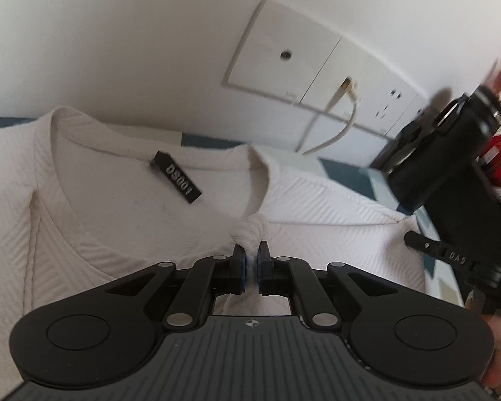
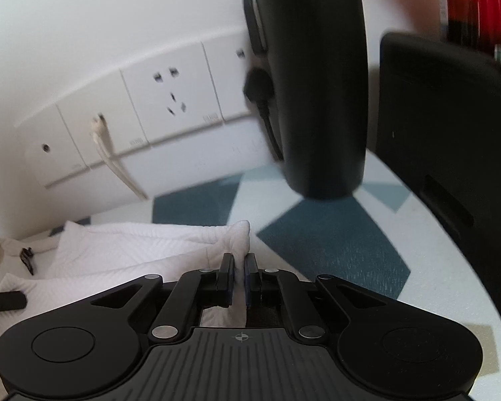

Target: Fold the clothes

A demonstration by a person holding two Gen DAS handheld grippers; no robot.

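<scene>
**Both claws pinched on the white top near the wall edge**

The white ribbed top (image 1: 317, 200) lies on the patterned worktop (image 2: 334, 244), its neckline and black label (image 1: 177, 177) toward the wall edge. The left claw (image 1: 249, 260) is nearly closed, with a bunched knot of the fabric caught between its fingers just below the collar. The right claw (image 2: 238, 274) is likewise drawn in tight on a raised fold at the top's right-hand corner, cloth filling the narrow gap between the fingers.

Room is tight at the back: the garment's far edge sits close to the white wall, under a row of socket plates (image 2: 170, 90) with a white cable (image 1: 334, 123) hanging down to the worktop. To the right, a black cylindrical object (image 2: 317, 83) hangs blurred over the worktop.

The right wrist view alone shows bare worktop stretching beyond the garment's right edge, bounded by a large black panel (image 2: 451, 150) on the far right. The left wrist view alone shows the open collar, the label's lettering, and the cloth spreading off leftward.
</scene>
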